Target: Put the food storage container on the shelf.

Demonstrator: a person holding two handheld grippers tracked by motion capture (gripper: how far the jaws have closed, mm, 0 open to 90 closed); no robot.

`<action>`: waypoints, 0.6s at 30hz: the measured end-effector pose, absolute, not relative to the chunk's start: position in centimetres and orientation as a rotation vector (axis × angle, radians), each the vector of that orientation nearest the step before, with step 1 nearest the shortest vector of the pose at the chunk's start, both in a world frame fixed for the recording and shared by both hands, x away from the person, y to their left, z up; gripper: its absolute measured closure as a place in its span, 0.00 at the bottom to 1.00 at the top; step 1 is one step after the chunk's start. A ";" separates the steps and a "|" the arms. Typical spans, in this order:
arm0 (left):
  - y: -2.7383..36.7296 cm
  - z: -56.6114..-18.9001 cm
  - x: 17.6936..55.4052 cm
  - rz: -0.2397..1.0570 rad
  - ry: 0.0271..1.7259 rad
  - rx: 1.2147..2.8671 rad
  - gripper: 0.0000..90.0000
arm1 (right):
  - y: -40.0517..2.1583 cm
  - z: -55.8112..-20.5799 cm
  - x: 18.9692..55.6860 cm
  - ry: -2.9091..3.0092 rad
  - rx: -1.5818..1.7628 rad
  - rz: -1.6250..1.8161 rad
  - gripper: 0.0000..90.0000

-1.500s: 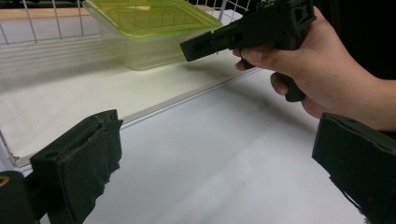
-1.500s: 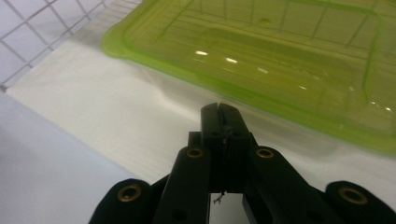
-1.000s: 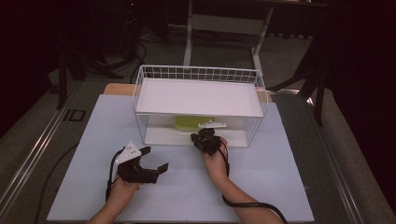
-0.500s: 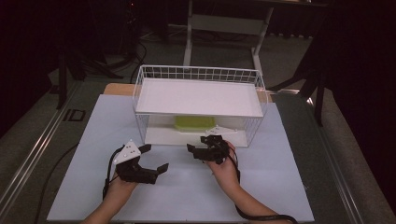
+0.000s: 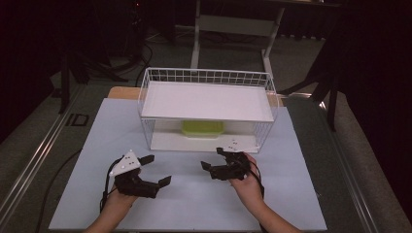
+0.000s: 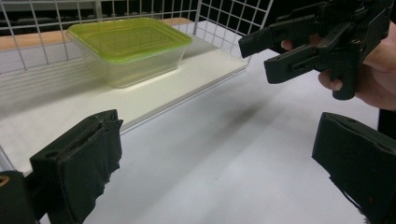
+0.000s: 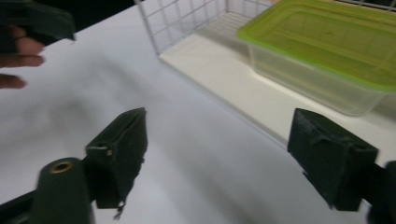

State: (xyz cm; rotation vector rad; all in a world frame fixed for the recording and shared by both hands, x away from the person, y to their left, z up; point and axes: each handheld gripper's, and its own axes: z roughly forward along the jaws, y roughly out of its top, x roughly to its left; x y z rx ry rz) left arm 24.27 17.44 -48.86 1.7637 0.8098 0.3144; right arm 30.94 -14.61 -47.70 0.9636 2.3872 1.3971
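The green-lidded box [image 5: 202,128] sits on the lower shelf of the wire rack [image 5: 206,77]. The right tongs [image 5: 214,159] have just been opening and hang spread and empty before the rack; the left tongs [image 5: 154,169] are spread too, over the surface [image 5: 194,204].

Both hands sit in front of the wire rack [image 5: 206,104], the left gripper [image 5: 156,171] wide open and empty, the right gripper [image 5: 214,158] just opened with nothing inside.
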 end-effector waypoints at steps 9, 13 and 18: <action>17.8 -48.8 22.6 0.309 0.788 1.778 0.03 | -16.5 -47.4 29.1 2.406 0.924 1.453 0.22; 18.1 -48.6 22.2 0.286 0.780 1.767 0.03 | -17.4 -47.3 28.4 2.405 0.905 1.447 0.22; 18.7 -48.5 22.0 0.274 0.786 1.758 0.03 | -18.9 -47.3 27.7 2.398 0.907 1.467 0.21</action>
